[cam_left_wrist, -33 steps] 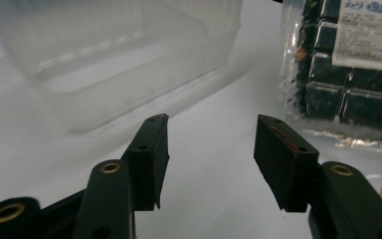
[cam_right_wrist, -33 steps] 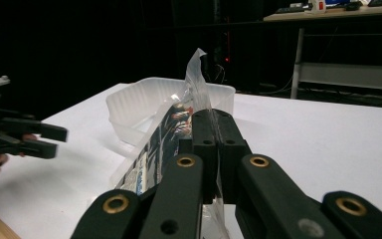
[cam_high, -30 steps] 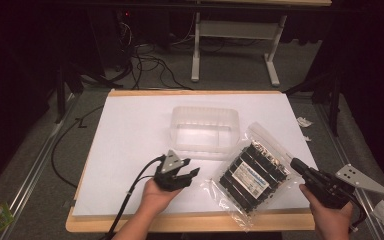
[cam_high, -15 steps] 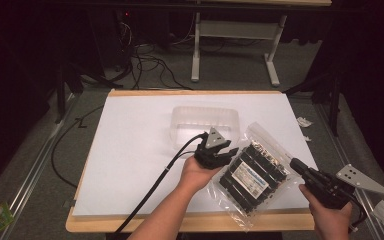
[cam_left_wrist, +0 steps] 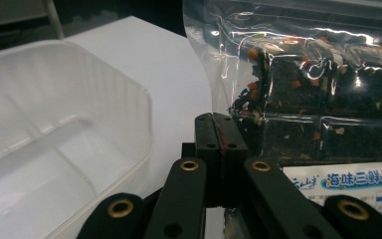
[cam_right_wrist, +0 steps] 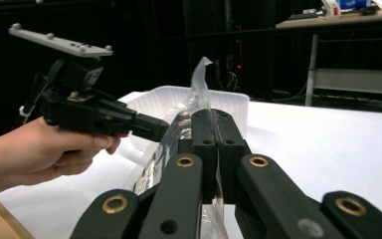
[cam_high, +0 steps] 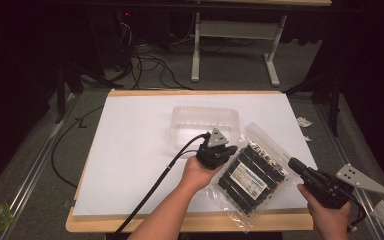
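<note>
On the table (cam_high: 130, 150) I saw the tub (cam_high: 205, 120) at centre, the bag (cam_high: 252, 175) just before it to the right, partly lifted off the surface.

right hand-held gripper (cam_right_wrist: 214, 124) | jaws clamp clear bag (cam_right_wrist: 199, 84) | left hand-held gripper (cam_right_wrist: 149, 127) beside

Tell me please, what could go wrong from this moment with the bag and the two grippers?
1. The right gripper is shut on thin film at the edge of the clear bag; lifting from there might tear it or let it slip.
2. The left gripper, jaws together, sits between the bag and the plastic tray; a push could shove the light tray away.
</note>
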The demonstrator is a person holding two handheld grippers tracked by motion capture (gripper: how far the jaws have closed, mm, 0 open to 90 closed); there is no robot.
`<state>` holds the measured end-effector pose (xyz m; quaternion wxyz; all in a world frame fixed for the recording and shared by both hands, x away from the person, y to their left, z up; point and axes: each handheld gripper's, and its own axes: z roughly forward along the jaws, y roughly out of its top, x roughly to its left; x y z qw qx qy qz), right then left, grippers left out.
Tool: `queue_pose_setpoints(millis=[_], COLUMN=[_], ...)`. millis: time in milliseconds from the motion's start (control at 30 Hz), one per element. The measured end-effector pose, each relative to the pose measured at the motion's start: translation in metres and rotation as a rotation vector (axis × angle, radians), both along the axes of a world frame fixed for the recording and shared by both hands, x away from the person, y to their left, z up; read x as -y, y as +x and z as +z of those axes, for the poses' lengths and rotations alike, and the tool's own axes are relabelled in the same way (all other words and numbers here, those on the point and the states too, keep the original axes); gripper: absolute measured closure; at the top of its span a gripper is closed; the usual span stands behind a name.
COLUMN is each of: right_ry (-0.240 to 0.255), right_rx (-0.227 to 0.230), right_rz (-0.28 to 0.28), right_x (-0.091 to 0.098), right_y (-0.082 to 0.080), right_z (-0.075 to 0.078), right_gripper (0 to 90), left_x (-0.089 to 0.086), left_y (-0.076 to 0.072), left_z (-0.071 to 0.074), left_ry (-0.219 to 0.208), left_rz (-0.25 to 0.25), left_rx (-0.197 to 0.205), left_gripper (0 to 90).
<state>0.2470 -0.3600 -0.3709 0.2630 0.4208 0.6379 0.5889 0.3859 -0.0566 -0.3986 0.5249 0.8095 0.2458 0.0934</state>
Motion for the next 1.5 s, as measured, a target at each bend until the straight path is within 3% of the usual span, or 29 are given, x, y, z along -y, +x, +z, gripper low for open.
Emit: queue_pose_setpoints(millis=[233, 400, 600, 767, 900, 1067, 1300, 1400, 1500], right_ry=[-0.006, -0.014, -0.032, -0.054, -0.072, -0.077, -0.075, -0.065, -0.053], right_rx=[0.043, 0.054, 0.078, 0.088, 0.061, 0.040, 0.066, 0.052, 0.045], right_rz=[0.046, 0.103, 0.157, 0.186, 0.204, 0.211, 0.215, 0.216, 0.212], right_x=[-0.024, -0.053, -0.088, -0.113, -0.127, -0.134, -0.138, -0.138, -0.138], right_y=[0.016, 0.034, 0.056, 0.069, 0.074, 0.078, 0.078, 0.078, 0.079], right_z=[0.018, 0.029, 0.048, 0.053, 0.041, 0.031, 0.028, 0.028, 0.029], right_gripper=[90.0, 90.0, 90.0, 90.0, 90.0, 90.0, 88.2, 82.3, 69.3], left_x=[-0.042, -0.077, -0.114, -0.137, -0.148, -0.158, -0.163, -0.164, -0.164], left_y=[-0.015, -0.017, -0.024, -0.030, -0.032, -0.037, -0.042, -0.043, -0.043], left_z=[0.016, 0.021, 0.028, 0.020, 0.002, -0.008, -0.013, -0.014, -0.014], left_ry=[-0.030, -0.068, -0.112, -0.119, -0.126, -0.122, -0.126, -0.132, -0.133], left_rz=[0.081, 0.157, 0.239, 0.285, 0.308, 0.305, 0.298, 0.296, 0.297], left_rx=[0.074, 0.092, 0.157, 0.185, 0.176, 0.193, 0.227, 0.237, 0.239], left_gripper=[90.0, 90.0, 90.0, 90.0, 90.0, 90.0, 90.0, 90.0, 90.0])
